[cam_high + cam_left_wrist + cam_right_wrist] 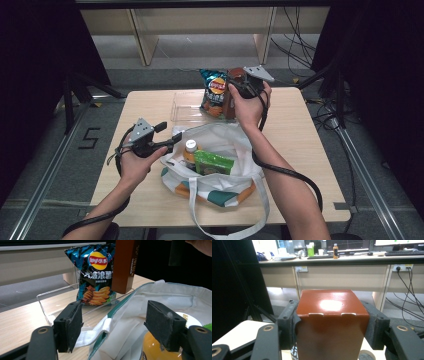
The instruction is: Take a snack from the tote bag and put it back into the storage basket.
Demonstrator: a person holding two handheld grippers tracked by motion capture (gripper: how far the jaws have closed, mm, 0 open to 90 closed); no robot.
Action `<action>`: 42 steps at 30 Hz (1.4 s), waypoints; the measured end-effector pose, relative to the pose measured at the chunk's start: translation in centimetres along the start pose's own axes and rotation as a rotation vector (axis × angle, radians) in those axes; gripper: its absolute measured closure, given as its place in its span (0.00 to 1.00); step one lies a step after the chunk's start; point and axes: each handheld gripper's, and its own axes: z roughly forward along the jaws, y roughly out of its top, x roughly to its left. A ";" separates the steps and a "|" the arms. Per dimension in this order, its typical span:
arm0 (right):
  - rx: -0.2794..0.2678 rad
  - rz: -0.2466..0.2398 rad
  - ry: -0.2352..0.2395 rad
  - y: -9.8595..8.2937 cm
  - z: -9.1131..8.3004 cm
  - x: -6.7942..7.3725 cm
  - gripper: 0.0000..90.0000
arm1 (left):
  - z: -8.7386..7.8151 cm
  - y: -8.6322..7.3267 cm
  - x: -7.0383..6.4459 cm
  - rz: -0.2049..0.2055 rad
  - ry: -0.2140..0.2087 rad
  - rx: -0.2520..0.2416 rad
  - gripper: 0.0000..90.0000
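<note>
A tall brown carton [331, 332] stands upright with my right gripper [332, 317] shut on its top sides. In the high view that gripper [238, 83] holds the carton [231, 100] at the right end of a clear tray [184, 107], beside a blue Lay's chips bag [215, 92]. My left gripper [169, 134] is open at the left rim of a white tote bag [222, 134]. In the left gripper view the bag's rim [110, 322] lies between the parted jaws of my left gripper [117, 317], and the carton [123, 265] and chips bag [96, 275] are beyond.
The tote bag holds an orange bottle [190, 150] with a white cap and a green packet [214, 163]. Its white straps [227, 220] hang over the table's near edge. Bare tabletop [295, 130] lies to the right and left of the bag. Shelving and cables stand behind the table.
</note>
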 end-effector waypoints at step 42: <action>0.199 -0.080 0.039 -4.0 1.2 -0.1 0.43 | 0.0 0.0 0.0 0.000 -0.002 0.005 0.32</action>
